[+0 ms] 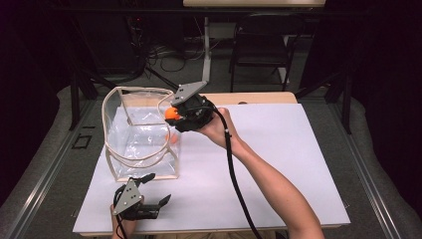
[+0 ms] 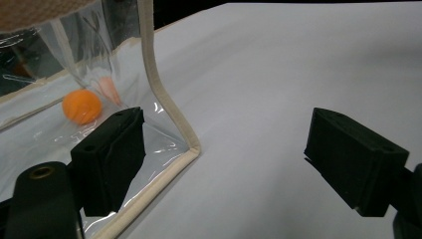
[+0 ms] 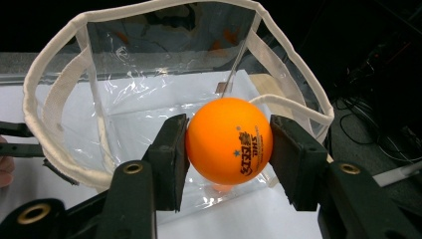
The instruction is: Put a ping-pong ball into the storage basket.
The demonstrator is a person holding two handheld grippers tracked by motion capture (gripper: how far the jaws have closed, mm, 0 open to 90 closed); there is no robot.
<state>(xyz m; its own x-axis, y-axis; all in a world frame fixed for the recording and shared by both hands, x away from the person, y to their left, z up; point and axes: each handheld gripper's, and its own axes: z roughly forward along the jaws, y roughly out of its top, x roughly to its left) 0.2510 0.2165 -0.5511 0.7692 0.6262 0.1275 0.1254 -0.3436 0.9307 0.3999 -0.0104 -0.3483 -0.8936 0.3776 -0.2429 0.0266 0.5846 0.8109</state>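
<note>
My right gripper is shut on an orange table-tennis ball, held in the air just over the right rim of a clear plastic bag with cream trim. In the right gripper view the ball sits squarely between both pads, with the bag's open mouth behind it. A second orange ball lies on the bag's floor. My left gripper rests low by the bag's near right corner, jaws open with nothing between them.
The bag stands at the left of a white sheet that covers the table. Beyond the table's far edge are a dark chair, a white post and floor cables. A cable trails from the right gripper along the forearm.
</note>
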